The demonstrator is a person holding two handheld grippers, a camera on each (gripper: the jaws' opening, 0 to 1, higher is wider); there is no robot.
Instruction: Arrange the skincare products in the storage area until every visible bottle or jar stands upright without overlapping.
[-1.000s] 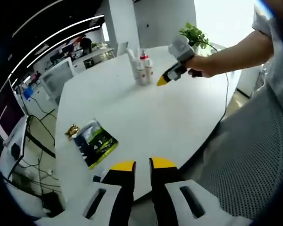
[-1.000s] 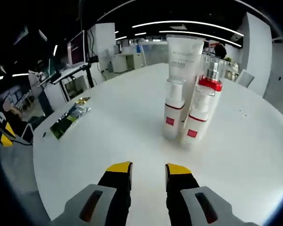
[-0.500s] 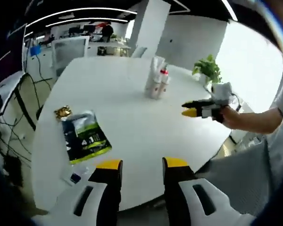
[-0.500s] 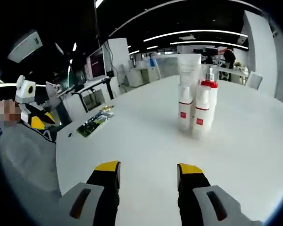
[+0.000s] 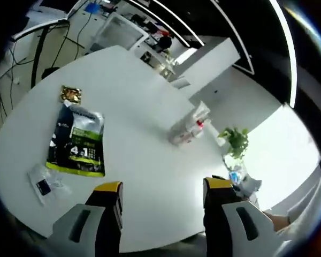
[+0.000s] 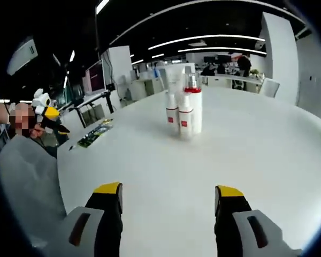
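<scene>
Both tools backed off from the bottles over the last second. Right tool [image 6: 169, 193] was close in front of the cluster; now the bottle cluster [image 6: 182, 104] sits well ahead of it, across bare counter [image 6: 246, 144], slightly left of its centreline. Jaws spread wider than a second ago, nothing between them: released.

Left tool [image 5: 160, 190] also released, jaws wide apart and empty. Its view has swung, mostly camera motion. From it the bottle cluster [image 5: 187, 128] is far ahead and a bit right, well apart from the green pouch [image 5: 77, 144], the small gold packet [image 5: 70, 94] and the clear sachet [image 5: 44, 186], all off to its left. Potted plant [image 5: 234, 141] further right, beyond the bottles.

Cluster: a tall white tube behind, two white bottles with red bands in front, one with a red collar. All upright, packed just beside each other; can't tell if touching. Nothing lying down or stacked.

Judgement: retreat plus open jaws reads as arrangement finished, or nearly. Only check left is spacing.
</scene>
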